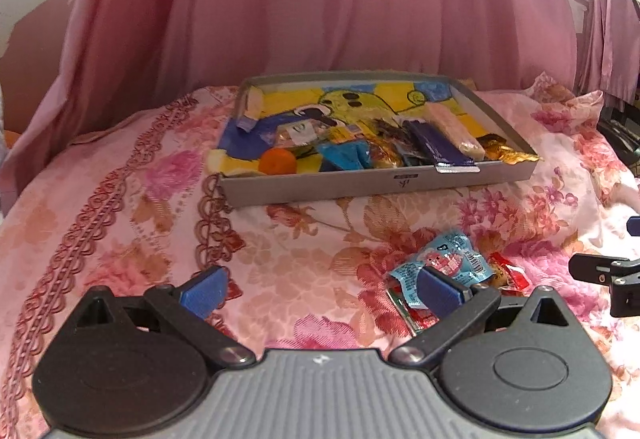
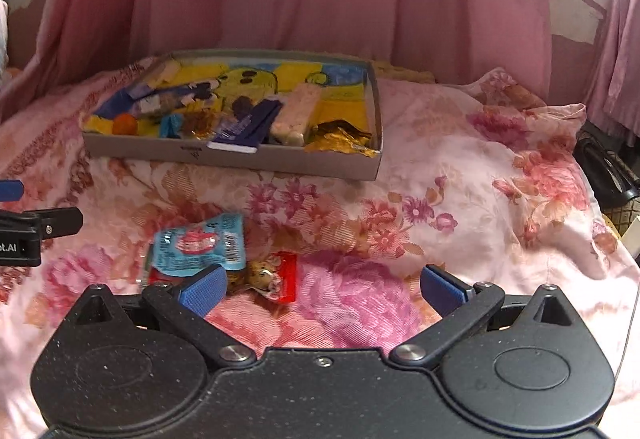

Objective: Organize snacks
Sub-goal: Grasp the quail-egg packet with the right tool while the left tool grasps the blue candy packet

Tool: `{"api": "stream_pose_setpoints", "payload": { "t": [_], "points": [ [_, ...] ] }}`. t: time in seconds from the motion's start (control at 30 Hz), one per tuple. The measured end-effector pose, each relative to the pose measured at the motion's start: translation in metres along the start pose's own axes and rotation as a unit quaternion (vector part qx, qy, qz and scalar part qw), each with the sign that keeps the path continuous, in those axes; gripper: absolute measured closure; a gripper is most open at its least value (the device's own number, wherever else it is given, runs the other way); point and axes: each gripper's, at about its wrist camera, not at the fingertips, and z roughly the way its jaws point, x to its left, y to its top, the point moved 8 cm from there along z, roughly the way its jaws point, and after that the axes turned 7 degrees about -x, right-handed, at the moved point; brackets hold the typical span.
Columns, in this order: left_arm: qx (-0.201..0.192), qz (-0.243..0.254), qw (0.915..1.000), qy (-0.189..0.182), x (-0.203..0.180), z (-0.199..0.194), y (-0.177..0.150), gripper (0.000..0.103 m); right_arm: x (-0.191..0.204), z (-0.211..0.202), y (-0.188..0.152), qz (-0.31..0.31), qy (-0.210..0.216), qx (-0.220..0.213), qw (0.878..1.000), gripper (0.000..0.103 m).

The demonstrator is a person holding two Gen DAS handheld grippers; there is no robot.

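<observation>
Both grippers hover low over a bed covered in a floral cloth [image 2: 460, 167], each with its jaws spread wide and nothing between them: the left gripper [image 1: 320, 289] and the right gripper [image 2: 322, 289]. Two loose snacks lie on the cloth in front of them, well apart from the grey tray [image 1: 380, 185]: a light-blue packet [image 2: 200, 245] and, just beside it and apparently touching, a small red packet [image 2: 276, 275]. In the left wrist view the blue packet sits against the left gripper's right finger; in the right wrist view both packets lie toward the right gripper's left finger. The tray already holds an orange fruit [image 1: 278, 161], a dark-blue bar [image 1: 434, 145], a pale wafer bar [image 1: 450, 129] and gold-wrapped sweets [image 1: 508, 153], crowded along its near wall. The step in hand is judged to be picking up a remaining loose packet. To do it well, centre one packet between the fingers, pinch it across its flat body rather than a crimped edge, lift it clear of the near wall, and release it over the bare far part of the tray.
</observation>
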Motion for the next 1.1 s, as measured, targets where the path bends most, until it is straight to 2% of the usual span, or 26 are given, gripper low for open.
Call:
{"api": "stream_pose_setpoints", "payload": {
  "t": [0.13,0.4,0.53,0.73,0.87,0.97,1.1],
  "points": [
    [0.012,0.013,0.9998,-0.005,-0.006,0.02,-0.002,0.0,-0.004,0.019,-0.003,-0.004,-0.001,0.019,1.0,0.001],
    [0.02,0.037,0.999,-0.013,-0.022,0.043,-0.001,0.0,-0.013,0.039,-0.004,-0.019,-0.009,0.032,0.999,0.001],
    [0.02,0.053,0.9982,-0.019,-0.03,0.051,0.004,0.0,-0.016,0.046,-0.006,-0.046,-0.004,0.044,0.998,0.001],
    [0.02,0.096,0.9942,-0.043,-0.042,0.061,0.005,0.0,-0.024,0.052,-0.014,-0.078,0.022,0.049,0.996,0.001],
    [0.03,0.111,0.9905,-0.075,-0.052,0.069,0.002,0.0,-0.03,0.056,-0.016,-0.077,0.033,0.045,0.995,0.001],
    [0.037,0.126,0.9865,-0.098,-0.064,0.074,-0.002,0.0,-0.026,0.058,-0.019,-0.09,0.055,0.041,0.994,0.001],
    [0.039,0.144,0.9831,-0.105,-0.075,0.079,-0.005,0.0,-0.014,0.059,-0.022,-0.125,0.076,0.035,0.989,0.001]
  ]
}}
